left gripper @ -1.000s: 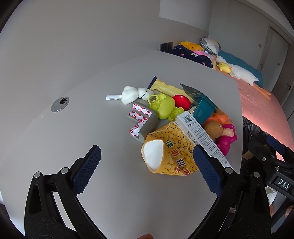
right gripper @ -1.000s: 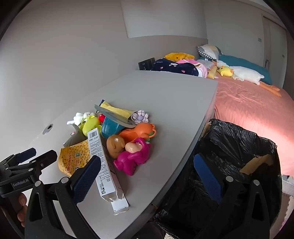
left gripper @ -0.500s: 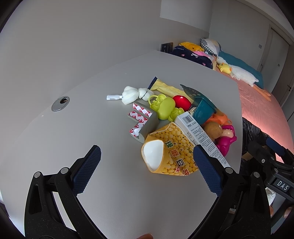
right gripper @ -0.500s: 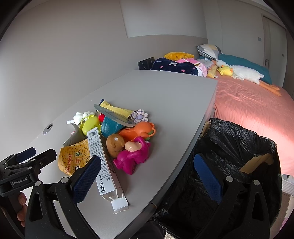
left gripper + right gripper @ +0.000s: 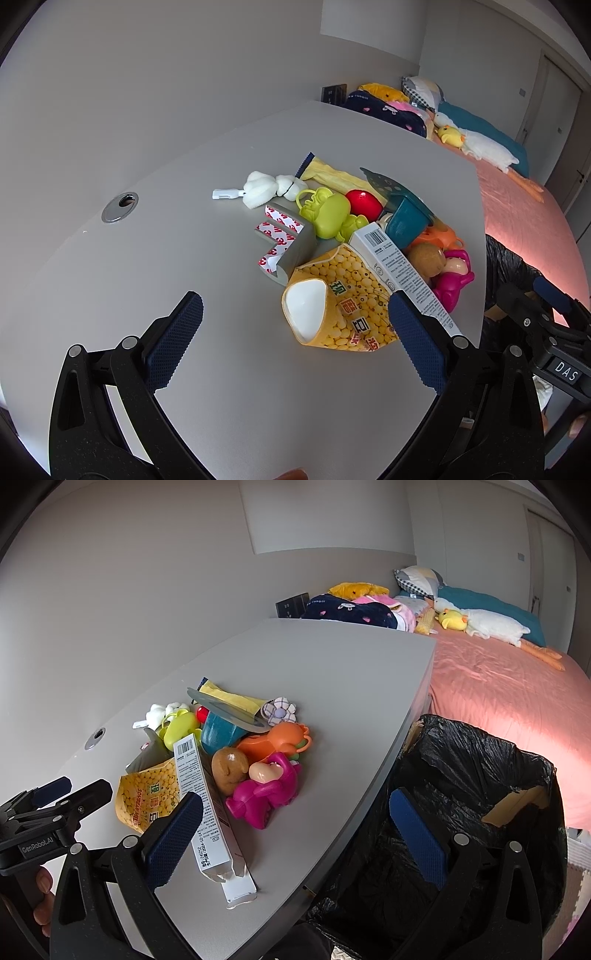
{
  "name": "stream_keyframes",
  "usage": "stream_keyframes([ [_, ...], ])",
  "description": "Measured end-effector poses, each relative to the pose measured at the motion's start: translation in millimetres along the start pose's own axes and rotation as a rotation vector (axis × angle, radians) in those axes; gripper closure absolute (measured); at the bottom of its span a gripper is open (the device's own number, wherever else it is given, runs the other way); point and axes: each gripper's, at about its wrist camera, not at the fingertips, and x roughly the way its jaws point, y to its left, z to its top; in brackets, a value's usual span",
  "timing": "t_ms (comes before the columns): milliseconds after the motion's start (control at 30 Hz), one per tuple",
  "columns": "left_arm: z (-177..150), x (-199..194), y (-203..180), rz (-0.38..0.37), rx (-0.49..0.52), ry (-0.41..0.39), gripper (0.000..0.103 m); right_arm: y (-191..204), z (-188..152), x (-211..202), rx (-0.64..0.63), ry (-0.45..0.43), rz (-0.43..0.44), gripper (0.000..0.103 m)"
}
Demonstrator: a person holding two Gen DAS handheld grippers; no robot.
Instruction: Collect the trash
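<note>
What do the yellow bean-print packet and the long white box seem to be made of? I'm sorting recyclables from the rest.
The yellow bean-print packet looks like thin glossy paper or film: it lies crumpled, with a white inner lining showing at its torn mouth. The long white box looks like matte printed cardboard: flat panels, crisp folded edges, a barcode, and an open end flap.

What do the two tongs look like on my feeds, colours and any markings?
Both match: matte black speckled frames with triangular cut-outs and silver pivot rivets, each finger faced with a dark blue cross-hatched pad. The left tongs carry a white "GenRobot.AI" label on the body, read in the right wrist view; the right tongs carry a "DAS" tag, read in the left wrist view. No cables or sleeves show.
</note>
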Motion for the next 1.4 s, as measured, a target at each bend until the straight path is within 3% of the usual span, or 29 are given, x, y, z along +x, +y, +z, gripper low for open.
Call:
stream_keyframes([
  [933, -8.1, 9.2, -5.8, -0.016, -0.002, 0.010, 0.006, -11.3, -5.2, 8.4, 0.039, -0.002, 0.011, 0.002],
  [1200, -12.1, 31.0, -0.2, 0.005, -0.043, 0.062, 0.006, -11.3, -2.4, 26.4, 0.042, -0.004, 0.001, 0.002],
  [1400, -8.2, 43.2, 5.7, -0.009, -0.077, 0.089, 0.020, -4.8, 1.2, 47.0, 0.030, 0.023, 0.007, 0.019],
])
